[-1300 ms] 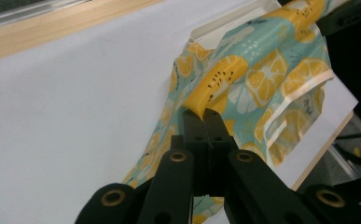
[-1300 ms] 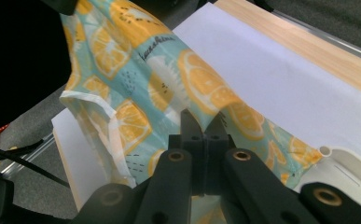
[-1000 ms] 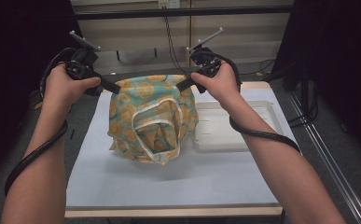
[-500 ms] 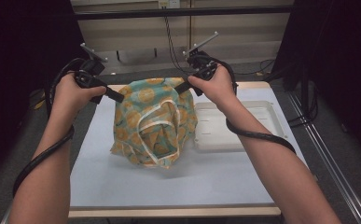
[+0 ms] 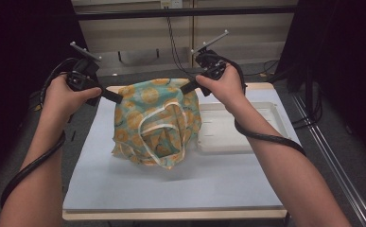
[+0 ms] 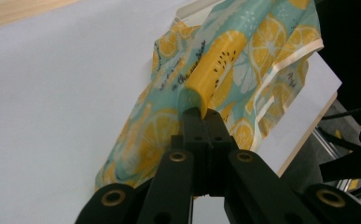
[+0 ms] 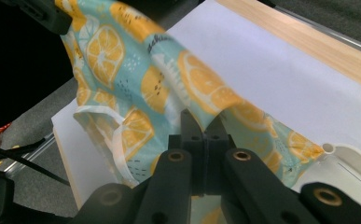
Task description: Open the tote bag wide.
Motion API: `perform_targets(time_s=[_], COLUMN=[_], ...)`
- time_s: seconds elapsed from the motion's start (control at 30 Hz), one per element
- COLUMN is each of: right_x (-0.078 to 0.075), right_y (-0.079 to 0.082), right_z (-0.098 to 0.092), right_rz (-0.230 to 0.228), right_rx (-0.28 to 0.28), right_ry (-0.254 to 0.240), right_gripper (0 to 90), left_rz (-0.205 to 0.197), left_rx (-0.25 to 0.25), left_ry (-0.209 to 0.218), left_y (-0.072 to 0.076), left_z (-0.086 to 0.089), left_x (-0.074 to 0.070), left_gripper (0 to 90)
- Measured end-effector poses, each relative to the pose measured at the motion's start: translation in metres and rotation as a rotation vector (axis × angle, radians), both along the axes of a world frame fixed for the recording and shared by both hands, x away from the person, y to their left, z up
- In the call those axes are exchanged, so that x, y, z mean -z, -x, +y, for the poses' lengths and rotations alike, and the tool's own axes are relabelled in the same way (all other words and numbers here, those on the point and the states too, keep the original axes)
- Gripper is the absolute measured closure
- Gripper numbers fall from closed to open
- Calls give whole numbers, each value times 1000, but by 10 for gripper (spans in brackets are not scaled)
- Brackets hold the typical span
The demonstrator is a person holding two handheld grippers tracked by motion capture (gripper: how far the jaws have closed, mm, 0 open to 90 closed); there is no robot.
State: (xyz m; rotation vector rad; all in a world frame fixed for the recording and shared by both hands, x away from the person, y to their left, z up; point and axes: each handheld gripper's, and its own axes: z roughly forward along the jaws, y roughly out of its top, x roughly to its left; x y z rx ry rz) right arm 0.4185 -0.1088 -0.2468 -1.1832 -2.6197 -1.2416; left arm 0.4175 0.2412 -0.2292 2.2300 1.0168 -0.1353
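- The lemon-print garment (image 5: 154, 123) hung above the pale blue surface (image 5: 100, 179), stretched between both grippers, its lower edge near the mat.
- The left gripper (image 5: 117, 98) had its fingers (image 6: 194, 122) clamped on one top corner of the fabric.
- The right gripper (image 5: 186, 88) pinched the other top corner, just beside the white tray (image 5: 247, 127).

High view: above the person's side, facing forward and down over the table (image 5: 124, 198).
Left gripper view: close along its jaws.
Right gripper view: likewise close.
Shared: lemon-print cloth (image 5: 154, 123) (image 6: 243, 56) (image 7: 136, 70).
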Motion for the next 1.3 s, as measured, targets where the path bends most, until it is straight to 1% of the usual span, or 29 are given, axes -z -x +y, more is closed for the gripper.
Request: perform_targets(time_s=[0.07,0.1,0.17,0.23,0.27,0.3,0.33,0.47,0.53,0.57,0.6,0.63,0.67,0.7,0.73,0.77,0.8,0.83,0.87,0.9,0.93,0.97,1.0,1.07,1.13,1.17,1.2,1.23,1.3], right_x=[-3,-5,-8,-12,-14,-15,-16,-16,-16,-15,-15,-15,-14,-13,-12,-11,-10,-10,-9,-9,-9,-9,-10,-10,-10,-10,-10,-9,-9], right_y=[2,3,5,6,7,6,6,1,-2,-3,-3,-4,-5,-5,-6,-7,-7,-6,-6,-5,-4,-3,-2,-2,-2,-2,-1,0,1], right_z=[-2,-3,-3,-3,-4,-4,-3,-2,-2,-1,-1,0,0,1,1,2,3,4,5,6,7,7,7,6,4,3,3,3,2], right_rz=[0,-2,-4,-9,-10,-12,-14,-12,-9,-6,-4,-5,-3,-1,1,-1,5,8,8,5,-2,-3,-2,-5,0,-5,-2,0,-2], right_rx=[4,2,5,5,6,6,8,7,9,8,11,7,6,9,7,6,9,9,3,1,-3,-1,-3,-1,8,6,8,10,10], right_ry=[-4,-2,-3,-7,-9,-14,-14,-20,-23,-20,-11,-14,-14,-11,-10,-9,-5,-2,2,6,5,9,11,10,6,2,2,4,8], right_gripper=[900,900,900,900,900,900,900,900,900,900,900,900,900,900,900,900,900,900,900,900,900,900,900,900,900,900,900,900,900], left_rz=[1,-10,-14,-9,-13,-11,-11,-8,-28,-33,-30,-25,-27,-22,-8,-6,-7,-10,-17,-11,-9,-9,-23,-53,-67,-78,-78,-74,-73], left_rx=[11,7,-10,-22,-31,-30,-38,-80,-102,-125,-122,-97,-122,-106,-97,-79,-64,-72,-85,-88,-84,-97,-82,-70,-57,-46,-44,-36,5], left_ry=[6,3,6,3,0,-2,-6,13,2,8,2,-31,-25,-40,-34,-24,-28,-32,-34,-28,-35,-34,-49,-68,-77,-81,-82,-66,-34], left_y=[2,3,3,2,1,0,-1,-7,-9,-10,-11,-13,-12,-12,-12,-12,-12,-11,-10,-9,-7,-4,-2,4,10,12,15,17,20], left_z=[-2,-2,-2,-1,-2,-1,0,2,6,6,6,8,6,5,4,4,4,4,5,6,8,8,9,12,14,16,17,18,19], left_x=[-5,-9,-14,-17,-17,-18,-19,-21,-22,-21,-20,-18,-14,-11,-7,-3,0,3,4,5,5,5,5,3,4,5,6,8,11], left_gripper=[900,900,900,900,900,900,900,893,882,881,881,881,878,871,873,873,872,862,832,799,773,726,669,604,543,510,491,498,492])
